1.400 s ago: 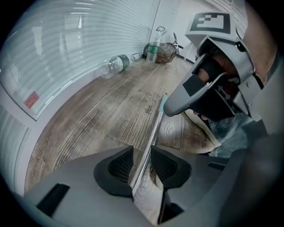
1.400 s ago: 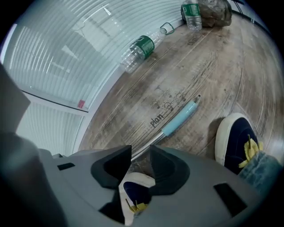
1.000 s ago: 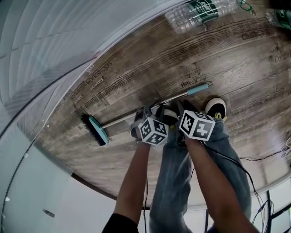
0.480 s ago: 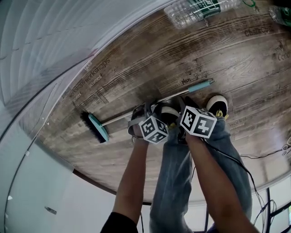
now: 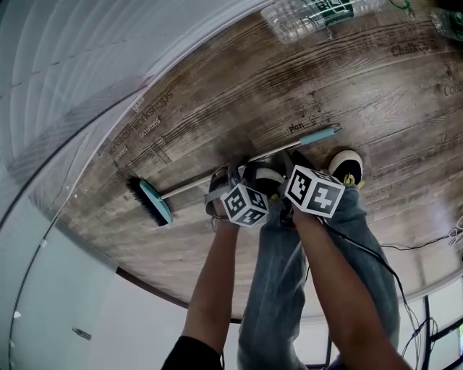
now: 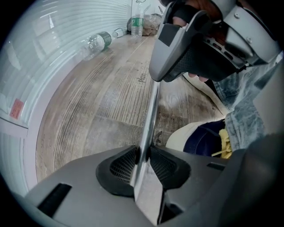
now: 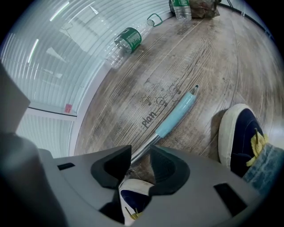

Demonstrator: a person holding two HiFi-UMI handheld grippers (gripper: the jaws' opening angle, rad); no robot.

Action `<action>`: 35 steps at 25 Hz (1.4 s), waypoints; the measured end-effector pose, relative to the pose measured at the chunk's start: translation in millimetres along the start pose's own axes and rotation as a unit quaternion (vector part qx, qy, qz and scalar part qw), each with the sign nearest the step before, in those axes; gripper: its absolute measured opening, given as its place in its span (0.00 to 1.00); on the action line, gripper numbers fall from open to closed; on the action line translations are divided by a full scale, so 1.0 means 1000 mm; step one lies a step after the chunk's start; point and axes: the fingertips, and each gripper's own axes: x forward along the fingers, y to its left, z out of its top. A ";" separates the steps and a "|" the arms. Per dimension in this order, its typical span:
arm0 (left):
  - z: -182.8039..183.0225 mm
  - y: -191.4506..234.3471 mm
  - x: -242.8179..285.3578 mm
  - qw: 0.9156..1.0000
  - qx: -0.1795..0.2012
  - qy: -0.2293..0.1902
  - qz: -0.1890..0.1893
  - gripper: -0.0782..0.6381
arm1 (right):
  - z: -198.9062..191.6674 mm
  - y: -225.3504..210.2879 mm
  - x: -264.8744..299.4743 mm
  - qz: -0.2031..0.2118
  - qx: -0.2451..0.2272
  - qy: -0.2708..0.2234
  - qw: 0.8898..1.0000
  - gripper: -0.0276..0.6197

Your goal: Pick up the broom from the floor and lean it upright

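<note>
Little is moving since a second ago: left hand-held gripper (image 6: 143, 162) is clenching the broom (image 6: 150, 115) shaft for lifting, while right hand-held gripper (image 7: 138, 165), at its 3 o'clock, is straddling it released.

Indoor workspace corner, printed wood-plank floor (image 5: 217, 94), ribbed white wall panels (image 5: 72, 58), stray bottles (image 5: 311, 16), loose cables (image 5: 416, 246)

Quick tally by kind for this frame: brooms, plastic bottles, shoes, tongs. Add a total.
Broom: 1
Plastic bottles: 2
Shoes: 2
Tongs: 2 (left tongs, right tongs)
Total: 7
</note>
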 end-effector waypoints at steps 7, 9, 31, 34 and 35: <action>0.002 0.001 -0.003 1.000 0.020 0.010 -0.002 0.25 | -0.009 0.000 0.002 -0.004 0.011 0.007 1.000 0.26; 0.001 0.002 -0.002 0.999 0.036 0.010 -0.001 0.24 | -0.008 -0.002 0.004 -0.007 0.012 0.005 1.000 0.27; 0.070 0.025 -0.124 0.994 0.015 -0.105 0.037 0.23 | 0.067 0.078 -0.093 0.081 0.026 -0.111 0.990 0.24; 0.083 0.037 -0.155 0.992 -0.001 -0.113 0.047 0.23 | 0.082 0.106 -0.124 0.093 0.028 -0.128 0.987 0.21; 0.086 0.041 -0.167 0.992 -0.007 -0.115 0.051 0.23 | 0.085 0.117 -0.135 0.100 0.019 -0.132 0.986 0.20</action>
